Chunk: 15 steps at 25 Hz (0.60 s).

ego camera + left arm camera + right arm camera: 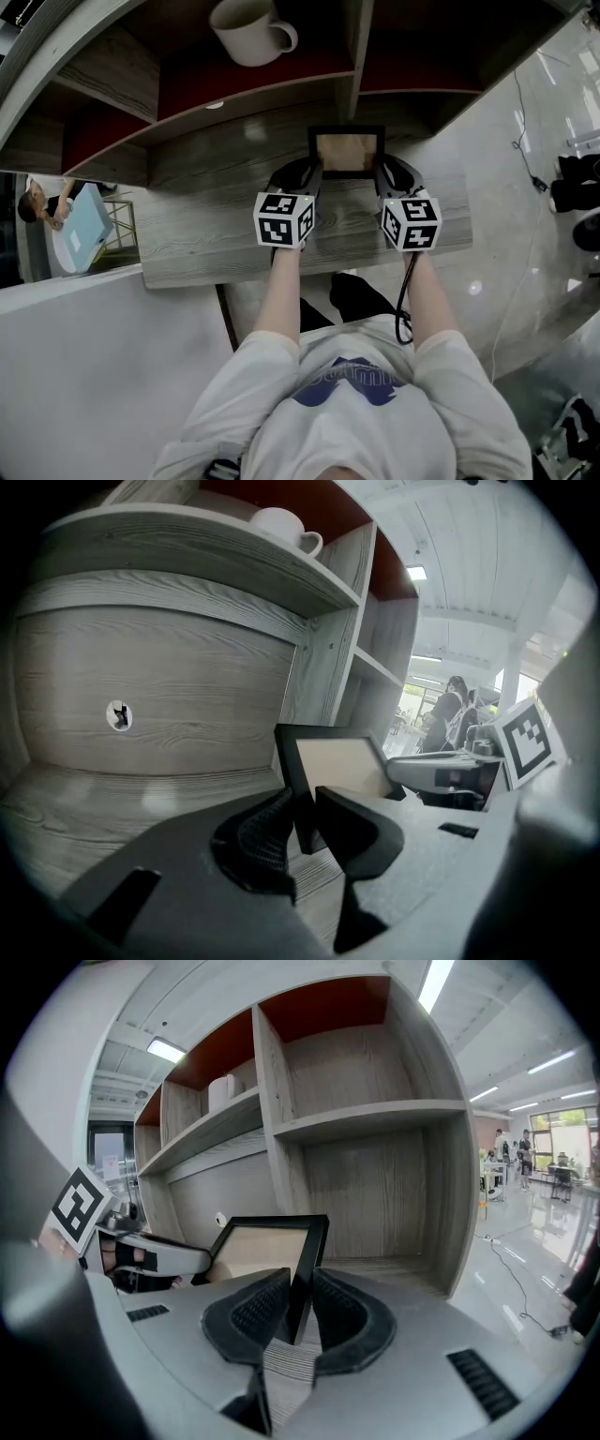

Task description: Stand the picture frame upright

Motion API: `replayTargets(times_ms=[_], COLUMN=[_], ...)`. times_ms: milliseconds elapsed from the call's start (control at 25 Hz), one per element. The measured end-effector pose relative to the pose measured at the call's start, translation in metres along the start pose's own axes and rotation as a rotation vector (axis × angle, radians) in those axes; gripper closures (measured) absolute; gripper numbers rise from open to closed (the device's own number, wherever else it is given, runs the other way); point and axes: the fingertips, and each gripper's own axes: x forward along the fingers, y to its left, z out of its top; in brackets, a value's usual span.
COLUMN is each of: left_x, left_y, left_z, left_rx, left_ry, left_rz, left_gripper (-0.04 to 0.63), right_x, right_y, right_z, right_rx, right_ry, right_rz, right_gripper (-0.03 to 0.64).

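Observation:
A black picture frame point(346, 152) with a pale tan panel is held tilted back above the grey wooden desk point(206, 234), under the shelf unit. My left gripper point(314, 174) is shut on the frame's left side bar point(298, 789). My right gripper point(379, 173) is shut on the right side bar point(307, 1269). In each gripper view the black bar runs between the ribbed pads point(264, 832) point(258, 1309). The frame's lower edge is hidden behind the grippers.
A white mug point(251, 30) stands on the shelf above the desk point(284, 527). Upright shelf dividers point(354, 56) point(272, 1129) rise just behind the frame. A cable hole point(119, 715) pierces the back panel. A black cable point(405, 300) hangs from the right gripper. People are far off at the sides.

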Motion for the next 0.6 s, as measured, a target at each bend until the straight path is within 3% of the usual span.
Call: replayTargets(times_ms=[600], left_x=[0.018], left_y=[0.009], left_z=[-0.011], left_rx=[0.02], left_ry=[-0.014], left_rz=[-0.018], left_gripper=[0.514], right_x=[0.019], right_y=[-0.008], right_z=[-0.014], right_rx=[-0.025], right_ry=[-0.003], right_rz=[-0.01], right_gripper=[0.546])
